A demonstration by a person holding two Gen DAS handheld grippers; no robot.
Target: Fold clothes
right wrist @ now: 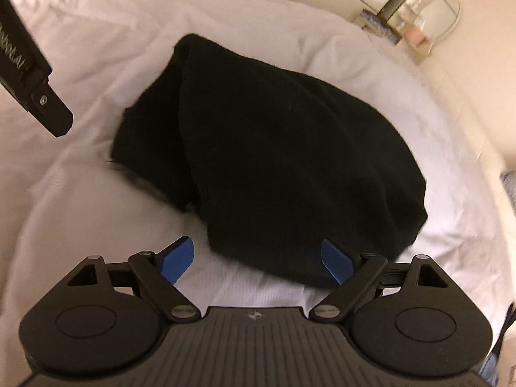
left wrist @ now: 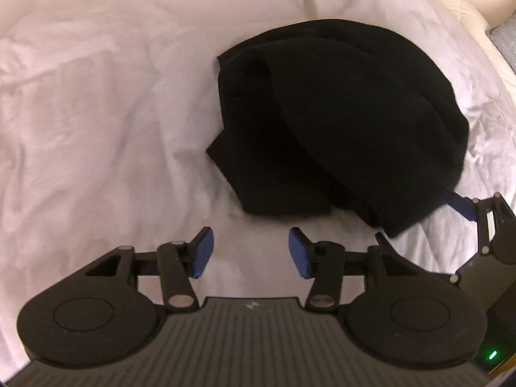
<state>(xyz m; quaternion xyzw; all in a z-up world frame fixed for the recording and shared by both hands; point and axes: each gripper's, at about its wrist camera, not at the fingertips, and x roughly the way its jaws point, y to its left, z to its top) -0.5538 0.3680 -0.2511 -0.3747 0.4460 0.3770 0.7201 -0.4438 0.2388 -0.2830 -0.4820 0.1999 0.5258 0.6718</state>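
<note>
Open right tongs (right wrist: 258,262) straddle black garment's (right wrist: 274,148) near end, its length running away up-left.

From where I steer, the black folded garment (left wrist: 338,122) is the one lump on the bed (left wrist: 96,113). Left of it the white cover lies bare and wide, free passage for a hand-held gripper. Just before its near edge, a clear strip of sheet sits under my left hand-held gripper (left wrist: 251,251). My right hand-held gripper (right wrist: 258,259) crowds the garment's near right corner (jaws apart, straddling its hem). Beyond the garment, a cream wall (right wrist: 467,96) closes that side.
</note>
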